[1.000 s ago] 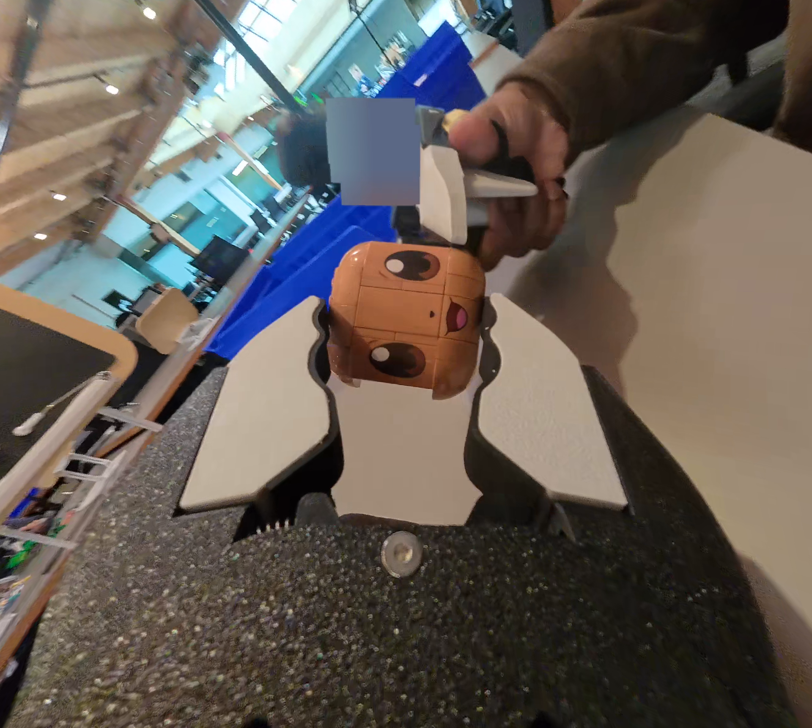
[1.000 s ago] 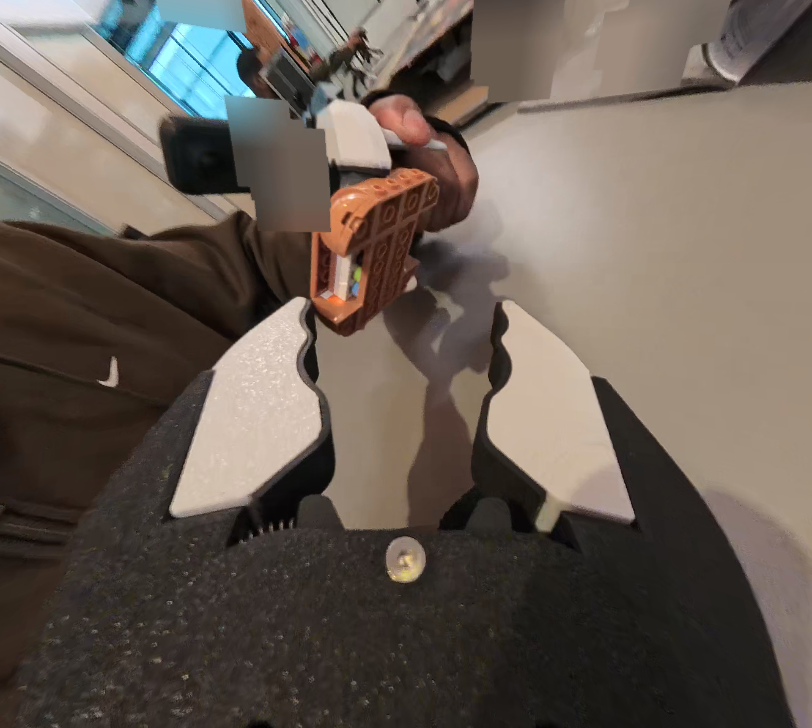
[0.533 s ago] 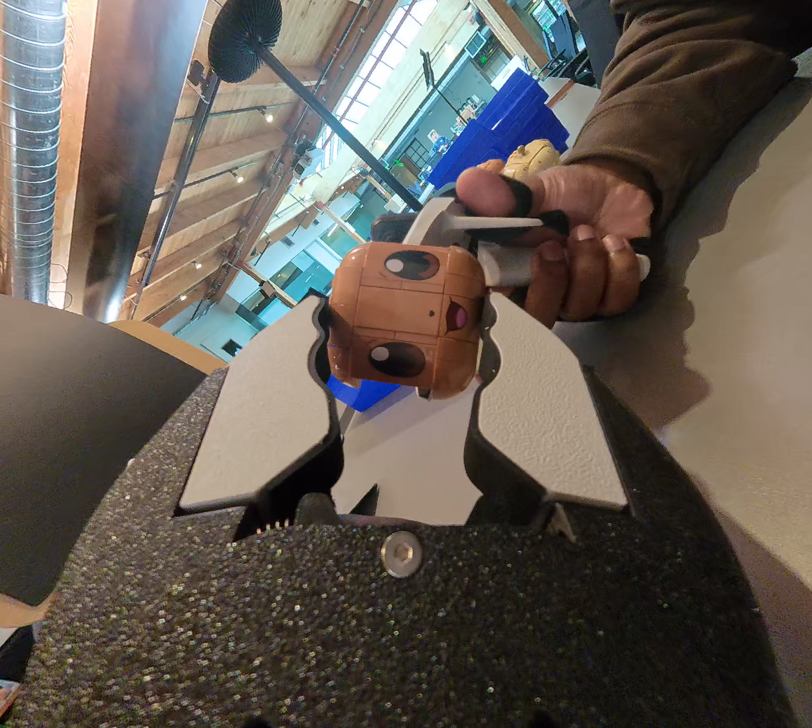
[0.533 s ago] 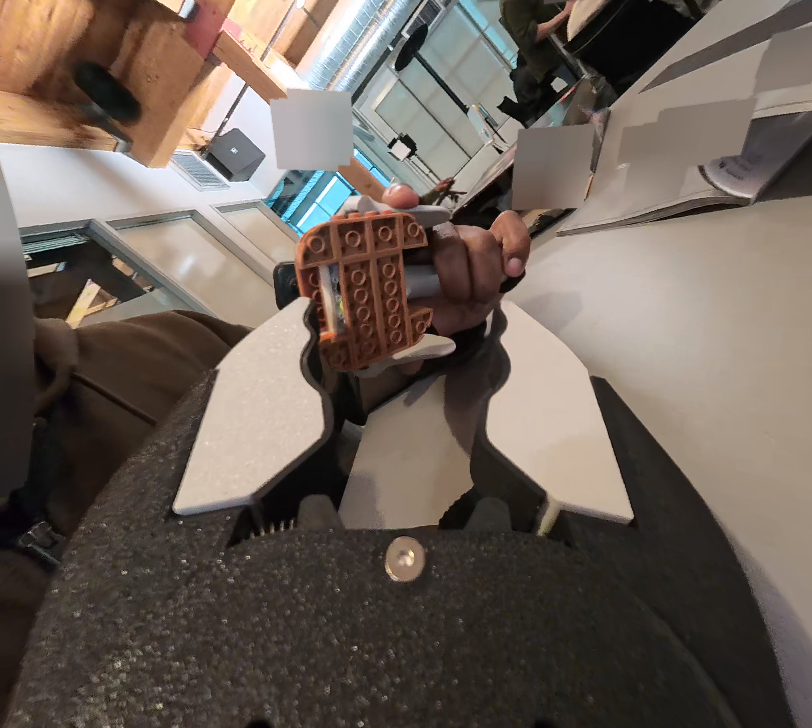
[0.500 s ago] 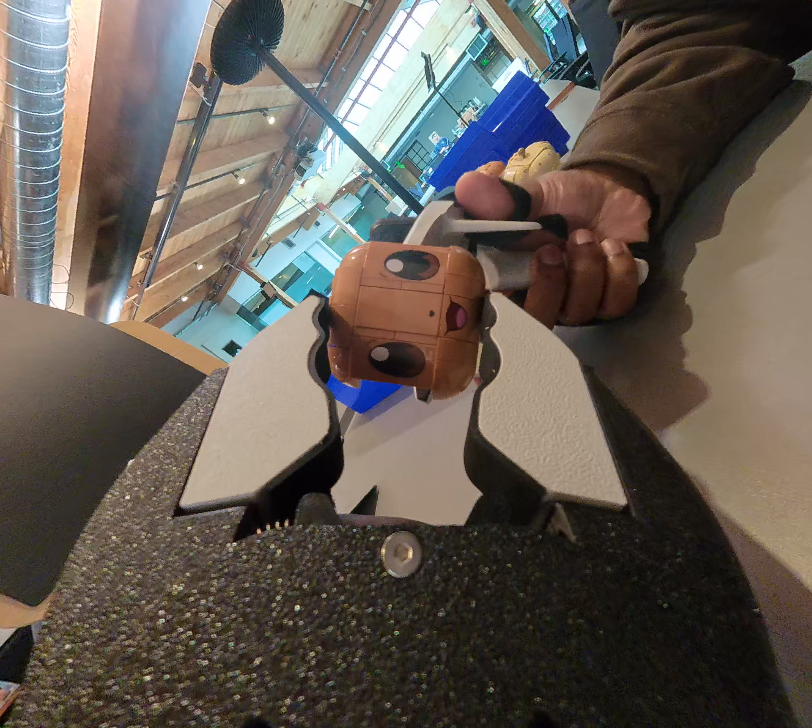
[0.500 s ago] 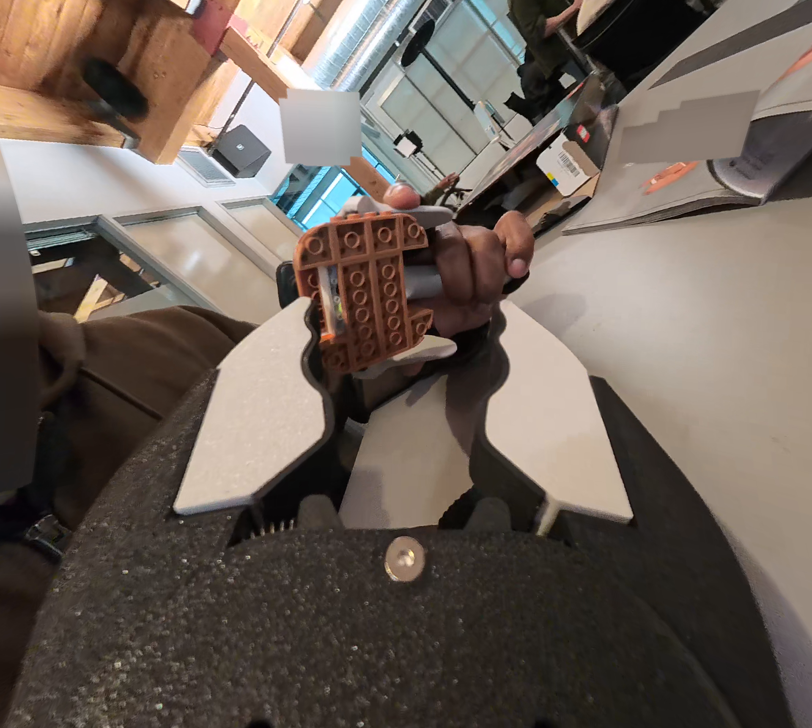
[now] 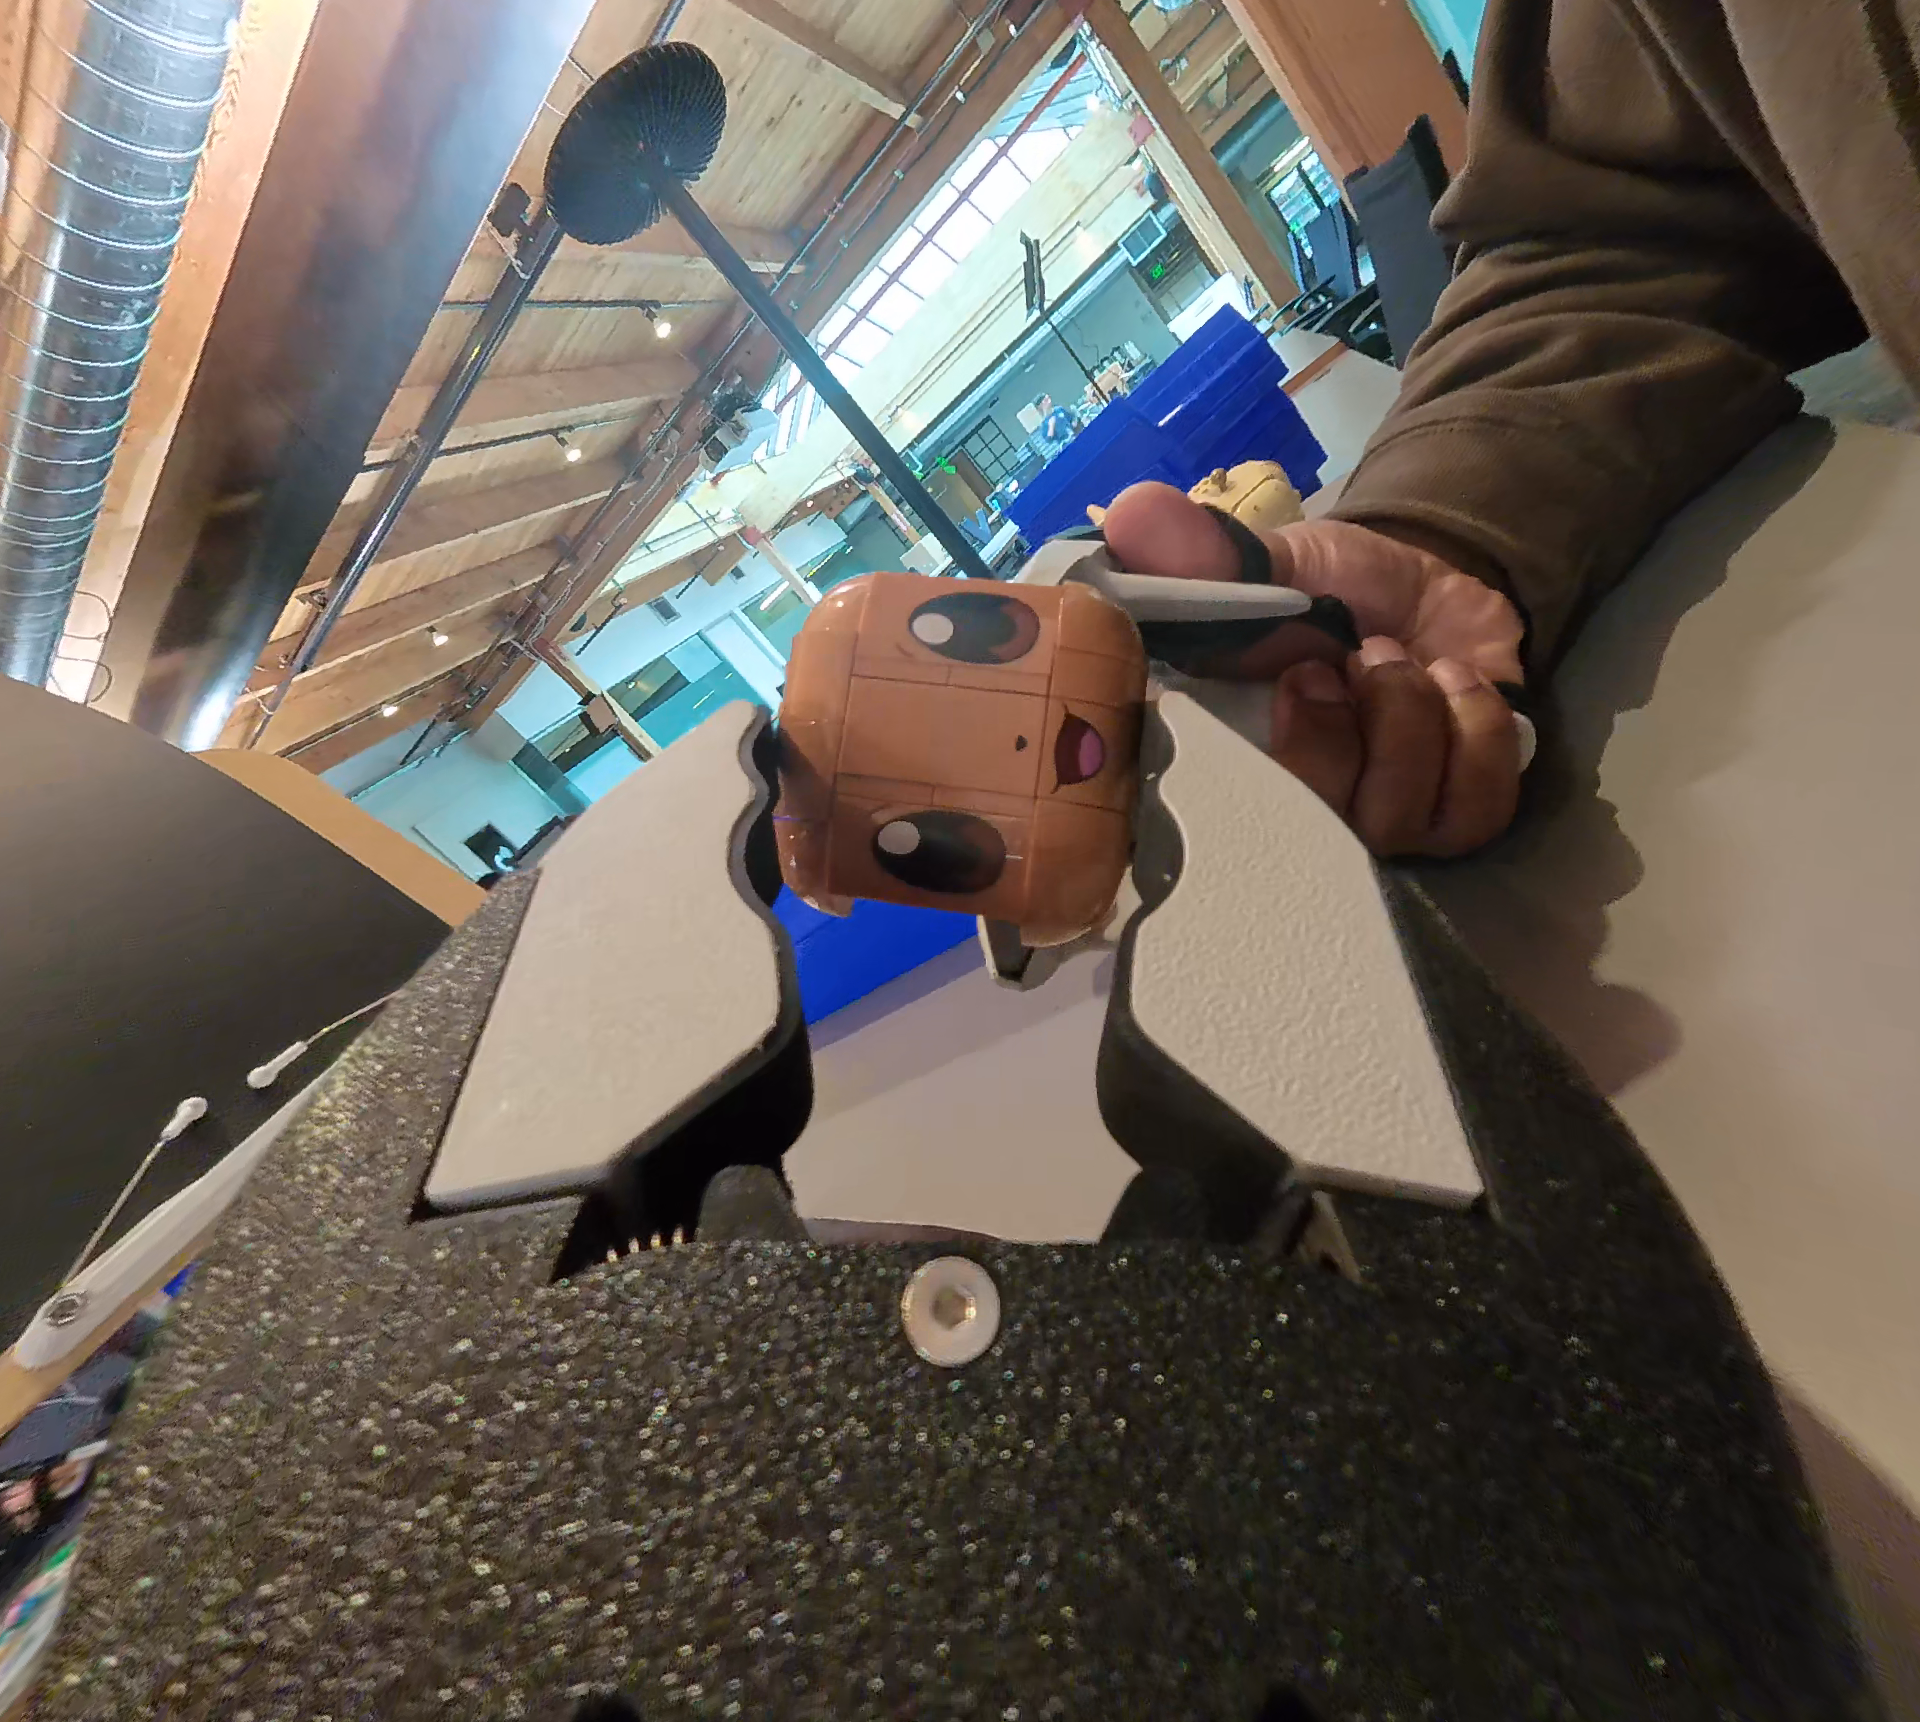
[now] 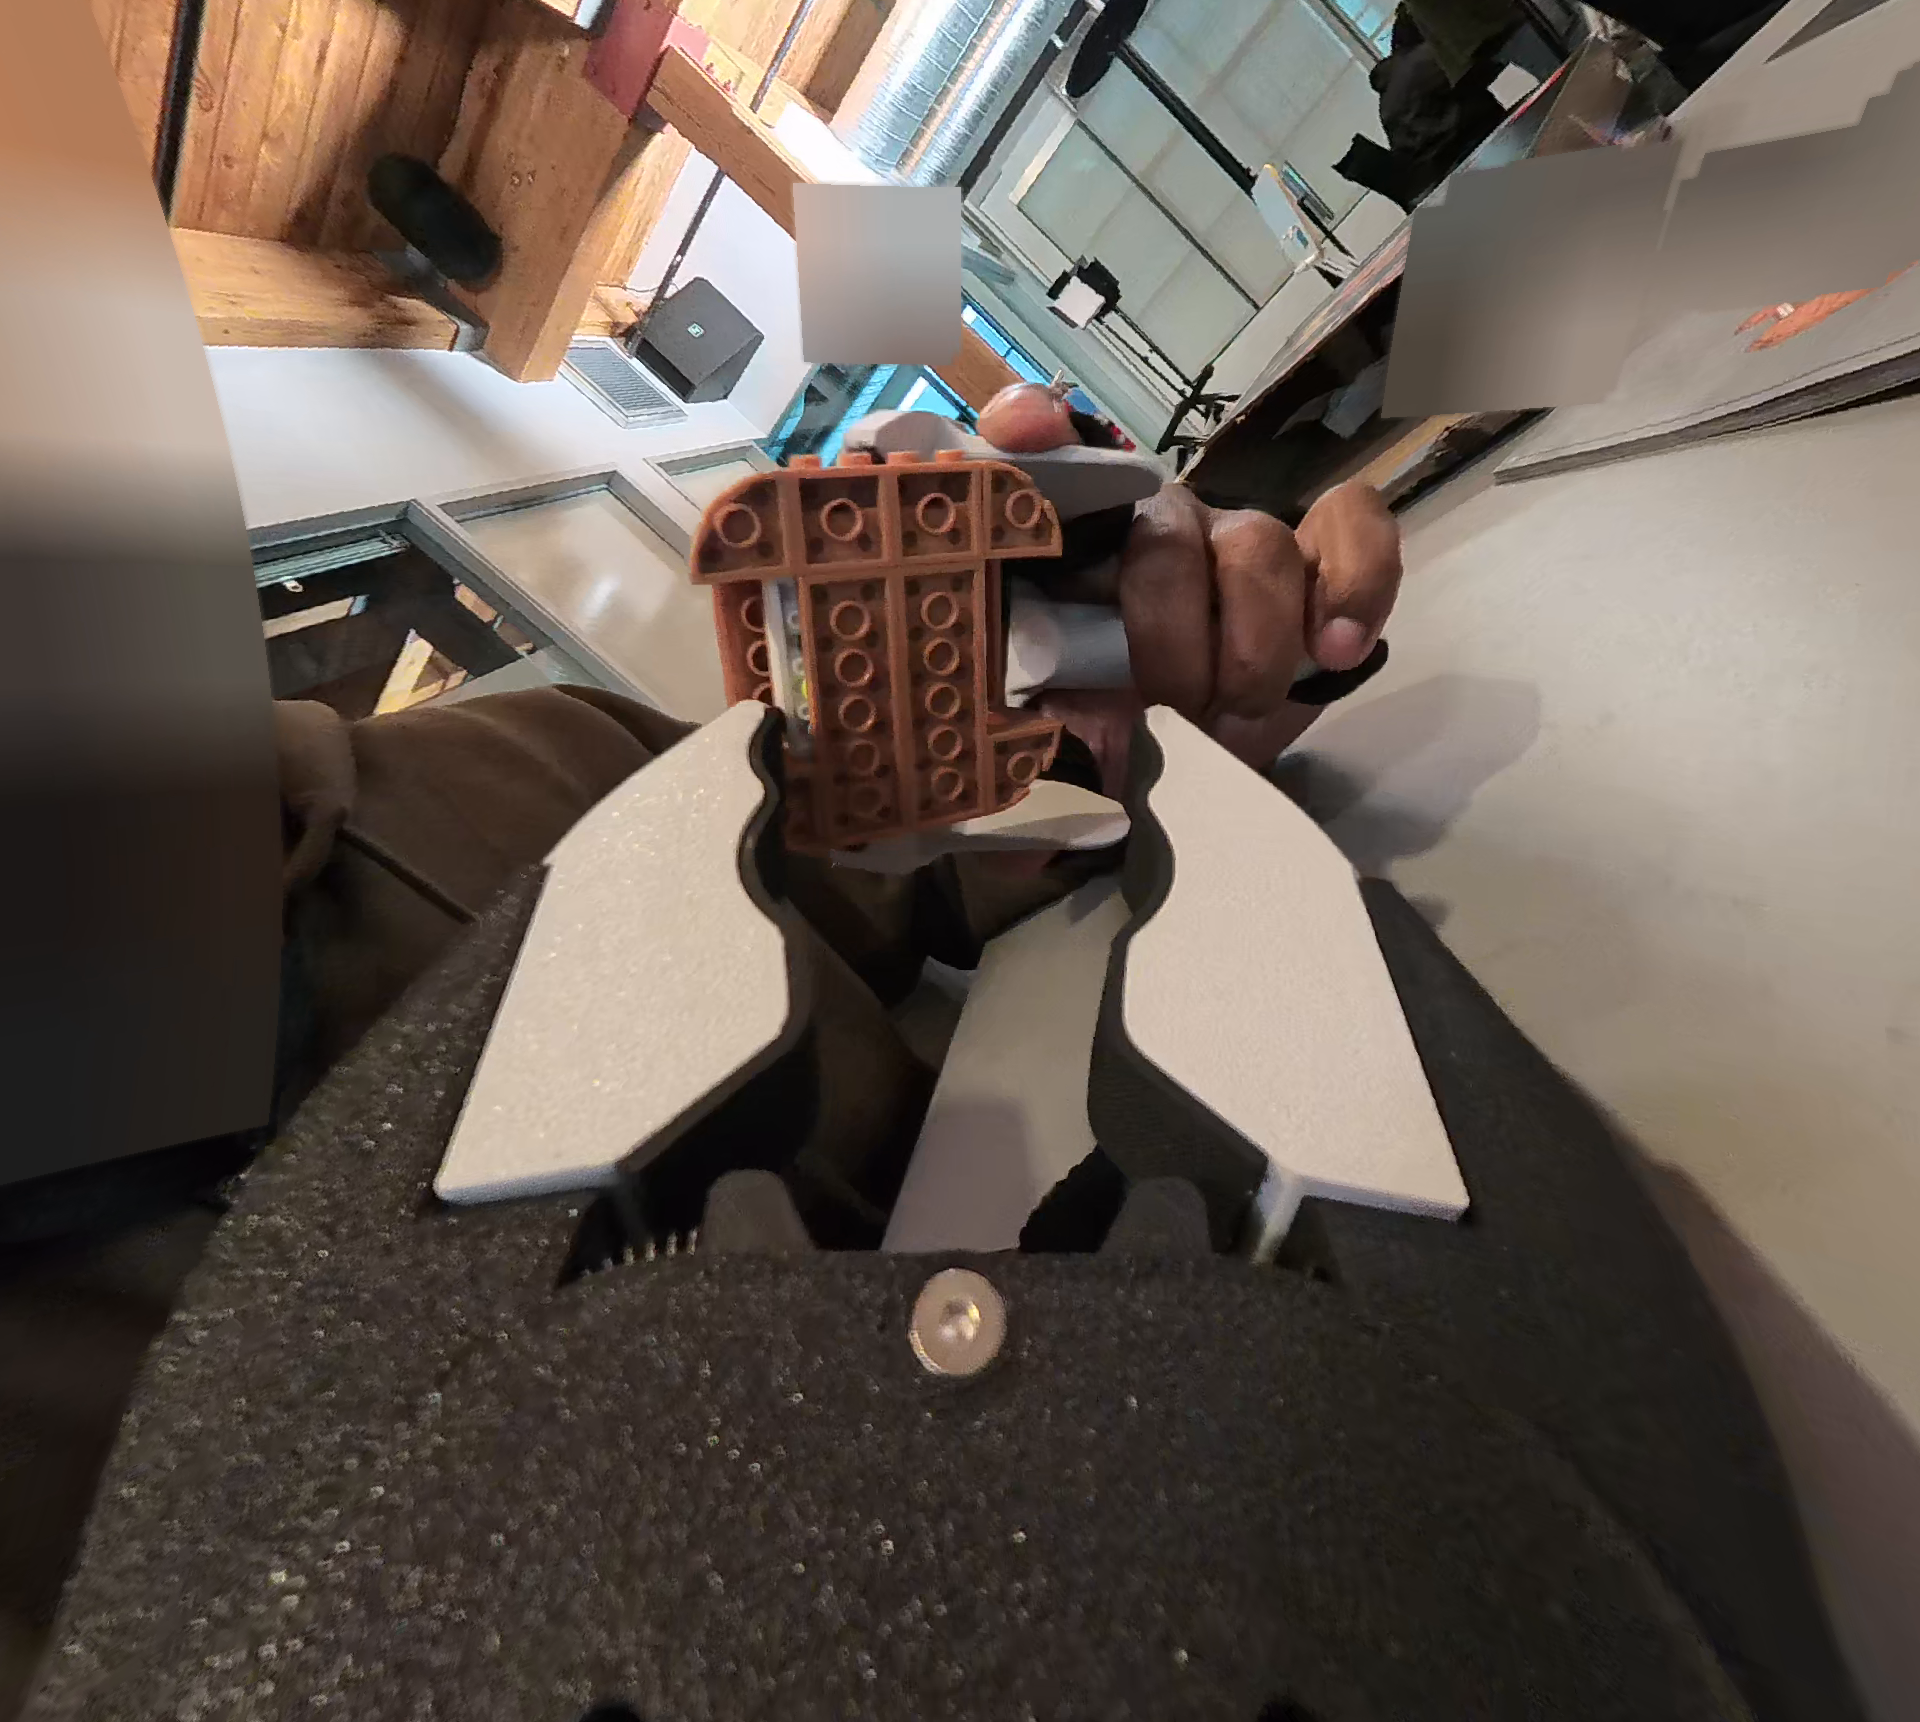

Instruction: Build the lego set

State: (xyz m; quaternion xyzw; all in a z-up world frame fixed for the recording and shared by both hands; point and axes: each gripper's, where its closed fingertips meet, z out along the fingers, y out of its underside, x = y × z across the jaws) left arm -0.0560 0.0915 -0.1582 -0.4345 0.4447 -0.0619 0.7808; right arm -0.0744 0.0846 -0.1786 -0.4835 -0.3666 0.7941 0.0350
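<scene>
My left gripper is shut on a brown lego head with a printed face, held above the grey table. In the right wrist view the head's open underside faces the camera, clamped above and below by the left gripper's grey fingers. My right gripper is open and empty, its tips level with the lower part of the head. In the left wrist view the right gripper's grey fingertips show just behind the head, with the hand that holds it.
A tan lego piece lies on the table behind the hand. An open booklet lies at the far right of the table. A brown sleeve reaches in from the right. Blue bins stand far back. Only a small space, under 4 cm, lies between the two pairs of fingers.
Both grippers have tilted upward and come closer together. The right gripper's tips now sit right behind the head. The left gripper keeps its hold.
</scene>
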